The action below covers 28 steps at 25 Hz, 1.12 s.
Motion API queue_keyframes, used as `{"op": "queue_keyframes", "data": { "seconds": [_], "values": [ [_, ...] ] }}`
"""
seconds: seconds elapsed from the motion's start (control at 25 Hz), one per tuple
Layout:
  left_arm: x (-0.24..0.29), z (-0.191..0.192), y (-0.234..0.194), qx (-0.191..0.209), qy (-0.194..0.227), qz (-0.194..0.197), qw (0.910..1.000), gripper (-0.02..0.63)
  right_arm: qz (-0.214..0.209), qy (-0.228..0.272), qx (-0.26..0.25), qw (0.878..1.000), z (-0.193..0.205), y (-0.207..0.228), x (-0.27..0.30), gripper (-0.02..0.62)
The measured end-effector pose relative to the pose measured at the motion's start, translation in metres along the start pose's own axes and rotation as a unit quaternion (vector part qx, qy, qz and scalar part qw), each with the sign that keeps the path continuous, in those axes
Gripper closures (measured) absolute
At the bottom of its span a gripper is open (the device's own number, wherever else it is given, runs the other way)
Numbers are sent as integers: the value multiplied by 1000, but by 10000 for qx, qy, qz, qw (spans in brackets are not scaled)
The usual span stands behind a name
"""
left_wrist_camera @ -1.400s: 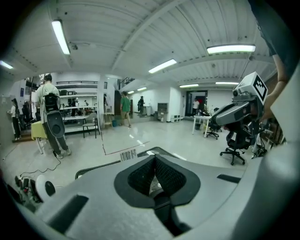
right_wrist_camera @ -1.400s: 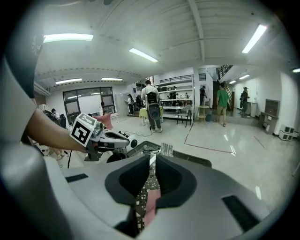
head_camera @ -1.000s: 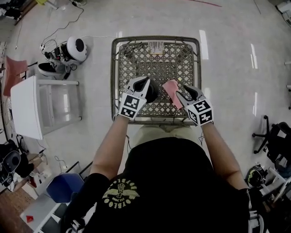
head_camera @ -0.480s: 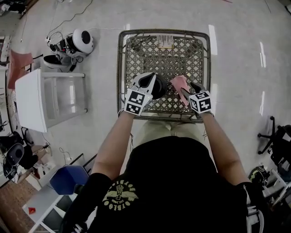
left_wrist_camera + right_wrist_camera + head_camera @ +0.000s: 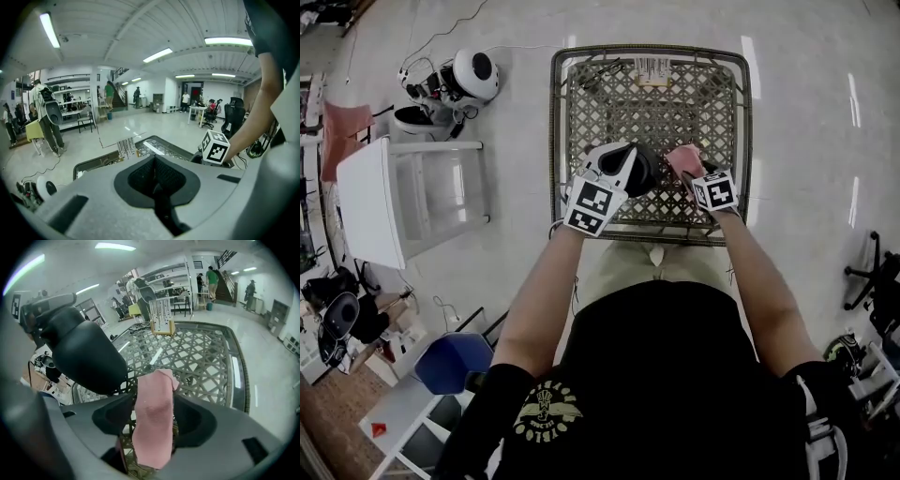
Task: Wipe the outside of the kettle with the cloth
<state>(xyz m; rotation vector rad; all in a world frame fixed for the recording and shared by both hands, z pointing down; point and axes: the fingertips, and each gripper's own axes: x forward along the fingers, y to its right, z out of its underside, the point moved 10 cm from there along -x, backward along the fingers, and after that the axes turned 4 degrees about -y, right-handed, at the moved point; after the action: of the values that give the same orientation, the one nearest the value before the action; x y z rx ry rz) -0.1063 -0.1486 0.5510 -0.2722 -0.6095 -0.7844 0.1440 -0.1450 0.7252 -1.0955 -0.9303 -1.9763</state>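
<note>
Right gripper (image 5: pixel 154 397): jaws have just been opening and now stand wide, with the pink knitted cloth (image 5: pixel 152 427) hanging loose between them, not pinched. Left gripper (image 5: pixel 154 161) has its jaws clamped on the rounded black kettle (image 5: pixel 82 352), over the near half of the brown lattice-weave tabletop (image 5: pixel 652 108), cloth just beside it. Only print around is a barcode-striped white card (image 5: pixel 653 67) at the far edge, can't read it. Glossy pale floor (image 5: pixel 806 112), strip lights (image 5: pixel 225 41) overhead.

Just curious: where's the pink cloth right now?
The cloth sits right of the black kettle in the head view, between the right gripper's fingers, which have just been opening.
</note>
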Motion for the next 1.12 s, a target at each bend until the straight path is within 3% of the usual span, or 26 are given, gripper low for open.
{"op": "queue_keyframes", "data": {
  "seconds": [0.32, 0.44, 0.48, 0.56, 0.84, 1.12],
  "values": [
    [2, 3, 1, 48, 45, -24, 10000, 603, 359, -581, -171, 9975, 13, -3, 25, 339],
    [1, 4, 1, 125, 44, 9, 9999, 603, 683, -580, -352, 9954, 12, -9, 27, 341],
    [1, 5, 1, 140, 34, 10, 9999, 603, 839, -545, -423, 9941, 11, -10, 26, 361],
    [2, 5, 1, 146, -1, 25, 9999, 603, 1063, -494, -518, 9918, 11, -10, 23, 560],
    [1, 8, 3, 227, -95, 118, 9996, 603, 947, -187, -858, 9916, 0, -20, -6, 571],
    [2, 11, 3, 365, -131, 131, 9992, 603, 733, 58, -1202, 9900, -35, -43, -32, 571]
  ]
}}
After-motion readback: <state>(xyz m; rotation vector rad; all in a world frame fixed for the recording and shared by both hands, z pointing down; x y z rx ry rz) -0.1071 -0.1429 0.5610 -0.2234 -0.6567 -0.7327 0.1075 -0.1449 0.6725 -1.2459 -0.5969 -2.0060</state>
